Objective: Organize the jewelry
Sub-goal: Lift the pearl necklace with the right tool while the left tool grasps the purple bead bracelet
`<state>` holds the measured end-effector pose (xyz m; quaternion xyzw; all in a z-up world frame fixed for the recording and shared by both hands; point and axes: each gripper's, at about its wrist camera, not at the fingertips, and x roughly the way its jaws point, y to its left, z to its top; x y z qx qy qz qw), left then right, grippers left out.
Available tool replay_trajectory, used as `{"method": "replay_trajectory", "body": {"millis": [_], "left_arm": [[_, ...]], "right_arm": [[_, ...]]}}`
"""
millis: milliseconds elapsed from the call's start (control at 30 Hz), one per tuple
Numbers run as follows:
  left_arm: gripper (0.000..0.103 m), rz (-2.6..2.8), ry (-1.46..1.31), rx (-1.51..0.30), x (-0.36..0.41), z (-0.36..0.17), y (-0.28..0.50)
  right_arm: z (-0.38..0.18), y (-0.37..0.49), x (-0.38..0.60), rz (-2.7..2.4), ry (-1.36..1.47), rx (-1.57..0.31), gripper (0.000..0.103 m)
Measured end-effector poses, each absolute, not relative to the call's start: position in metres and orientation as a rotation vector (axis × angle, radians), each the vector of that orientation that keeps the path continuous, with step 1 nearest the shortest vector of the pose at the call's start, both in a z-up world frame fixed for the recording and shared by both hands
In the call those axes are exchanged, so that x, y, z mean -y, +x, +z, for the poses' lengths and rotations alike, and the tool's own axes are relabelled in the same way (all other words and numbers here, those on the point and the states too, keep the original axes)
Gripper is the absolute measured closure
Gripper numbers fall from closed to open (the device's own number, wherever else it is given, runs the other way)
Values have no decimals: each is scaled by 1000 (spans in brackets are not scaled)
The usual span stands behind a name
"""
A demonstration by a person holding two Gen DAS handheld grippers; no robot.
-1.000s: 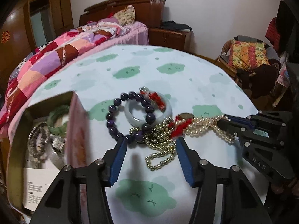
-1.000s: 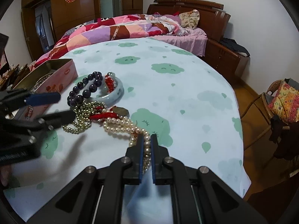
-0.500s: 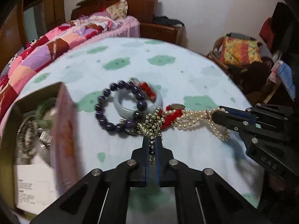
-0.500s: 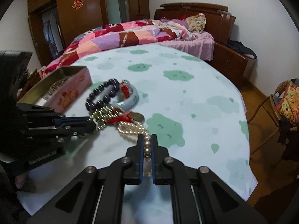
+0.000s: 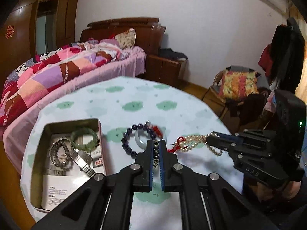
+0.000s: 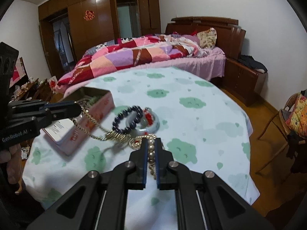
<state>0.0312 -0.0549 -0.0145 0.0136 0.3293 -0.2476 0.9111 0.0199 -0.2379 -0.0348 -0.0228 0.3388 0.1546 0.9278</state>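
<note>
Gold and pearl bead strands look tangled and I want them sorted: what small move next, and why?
Probably ease the two grippers apart: left gripper is shut on the gold bead strand, right gripper on the white pearl strand, joined at a red tassel.

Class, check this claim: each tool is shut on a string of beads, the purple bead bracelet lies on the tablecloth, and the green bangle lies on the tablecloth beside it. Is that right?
One detail is wrong. The green bangle lies inside the open tin, not on the tablecloth; the left wrist view shows it. The rest stands.
</note>
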Motion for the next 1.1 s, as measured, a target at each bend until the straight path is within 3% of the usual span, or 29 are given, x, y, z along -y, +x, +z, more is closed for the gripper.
{"method": "replay_trajectory", "body": {"millis": [433, 800, 1000, 1100], "left_arm": [[99, -510, -24, -550, 29, 37, 19], [99, -509, -36, -576, 27, 29, 24], [99, -511, -34, -576, 29, 29, 23], [99, -515, -33, -584, 29, 27, 23]], "right_arm": [[-9, 13, 229, 365, -23, -631, 95], [-17, 22, 230, 350, -45, -670, 95], [4, 10, 239, 390, 28, -548, 95], [-14, 29, 237, 357, 10, -647, 95]]}}
